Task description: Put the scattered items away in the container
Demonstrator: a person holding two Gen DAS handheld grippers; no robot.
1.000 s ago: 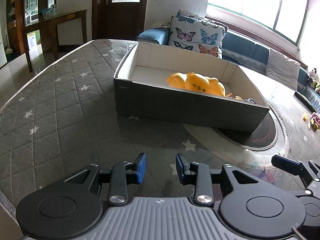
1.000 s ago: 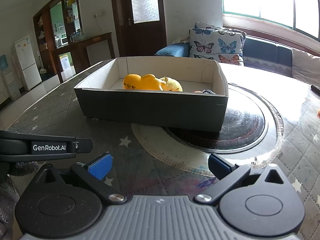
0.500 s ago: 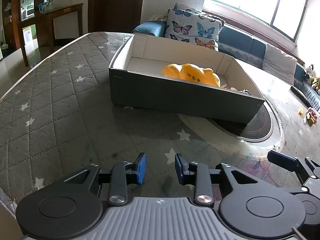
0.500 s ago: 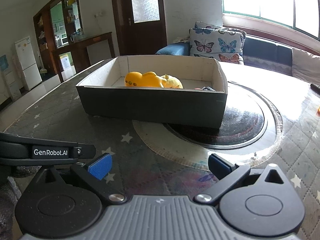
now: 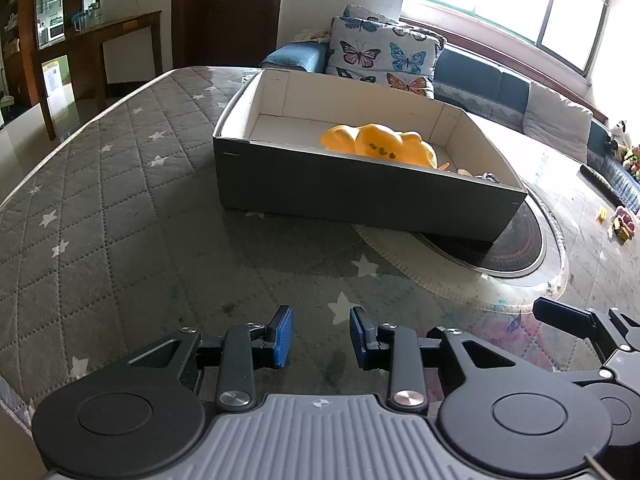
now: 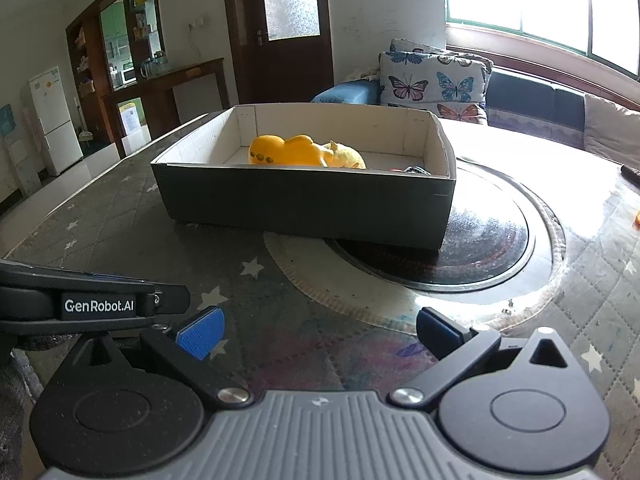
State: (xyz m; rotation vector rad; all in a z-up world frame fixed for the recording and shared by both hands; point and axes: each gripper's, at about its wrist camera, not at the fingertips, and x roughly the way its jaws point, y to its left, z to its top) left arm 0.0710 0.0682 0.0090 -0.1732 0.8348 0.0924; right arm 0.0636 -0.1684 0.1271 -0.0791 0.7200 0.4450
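Observation:
A dark grey box (image 5: 360,196) with white inner walls stands on the quilted table, partly over a round black plate. Inside it lie yellow soft toys (image 5: 380,144) and a small dark item (image 5: 488,177) in the near right corner. My left gripper (image 5: 320,332) hovers low over the table well in front of the box, open, with only the table top showing between its blue pads. From the right wrist the box (image 6: 304,200) and the yellow toys (image 6: 296,152) are seen again. My right gripper (image 6: 320,332) is wide open and holds nothing. The left gripper's arm (image 6: 100,304) lies just to its left.
A round black hotplate (image 6: 480,248) is set into the table under the box's right end. Small toys (image 5: 622,226) and a dark remote (image 5: 596,178) lie at the far right of the table. A sofa with butterfly cushions (image 6: 432,76) stands behind.
My left gripper's jaws have come slightly closer together. The right gripper and the box have stayed where they were.

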